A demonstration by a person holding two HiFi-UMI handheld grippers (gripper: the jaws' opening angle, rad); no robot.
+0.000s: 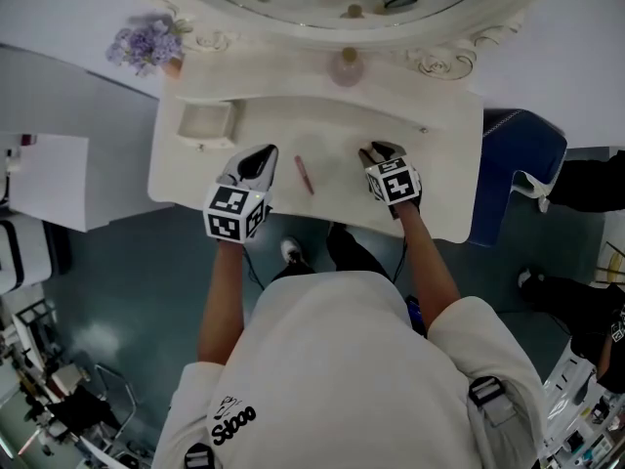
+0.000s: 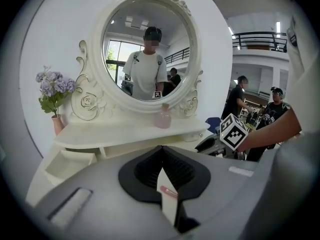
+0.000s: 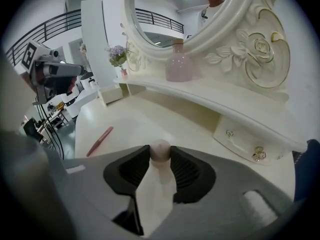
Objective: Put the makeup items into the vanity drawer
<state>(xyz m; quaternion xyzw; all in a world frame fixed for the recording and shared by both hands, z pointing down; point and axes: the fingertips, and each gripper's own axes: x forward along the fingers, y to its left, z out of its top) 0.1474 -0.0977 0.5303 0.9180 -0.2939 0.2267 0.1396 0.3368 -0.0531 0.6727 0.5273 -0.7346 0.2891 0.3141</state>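
Observation:
On the white vanity top (image 1: 332, 198) lies a pink makeup pencil (image 1: 305, 174), between my two grippers. A small drawer (image 1: 207, 123) stands open at the vanity's left end. My left gripper (image 1: 262, 156) hovers just left of the pencil, its jaws together with nothing held; in the left gripper view (image 2: 161, 149) the pencil (image 2: 168, 191) shows under the jaws. My right gripper (image 1: 376, 151) is right of the pencil, and its tips (image 3: 160, 151) press on both sides of a small pale pink ball (image 3: 160, 149) on the tabletop. The pencil (image 3: 100, 141) lies to its left.
A pink bottle (image 1: 347, 68) stands on the shelf under the round mirror (image 2: 147, 49), and a vase of purple flowers (image 1: 146, 45) at the shelf's left end. A shut drawer with a gold knob (image 3: 258, 153) is at the right. A blue chair (image 1: 518, 164) stands beside the vanity.

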